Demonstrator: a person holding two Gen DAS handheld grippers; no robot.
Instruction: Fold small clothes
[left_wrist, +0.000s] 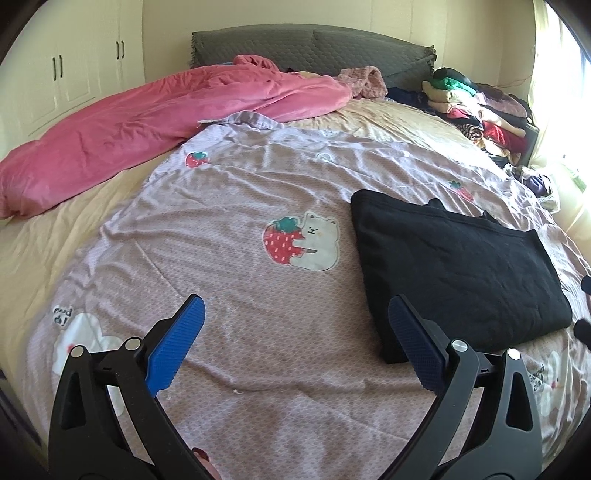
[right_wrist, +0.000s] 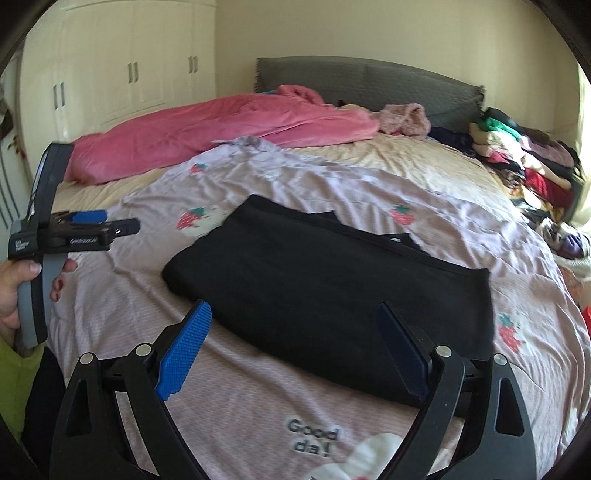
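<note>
Both my grippers gape empty; the black garment (right_wrist: 332, 291) lies crosswise just ahead of my right gripper (right_wrist: 295, 350), rightward of my left gripper (left_wrist: 295, 339).

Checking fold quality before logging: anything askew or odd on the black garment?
Mostly tidy. The black garment lies folded flat on the strawberry quilt, but two small points of fabric poke past its far edge, so the layers are not aligned there. Both grippers, left and right, are open and hold nothing.

Black garment (right_wrist: 325, 291), folded into a flat rectangle, lying on the strawberry-print sheet (right_wrist: 258, 402), unheld
</note>
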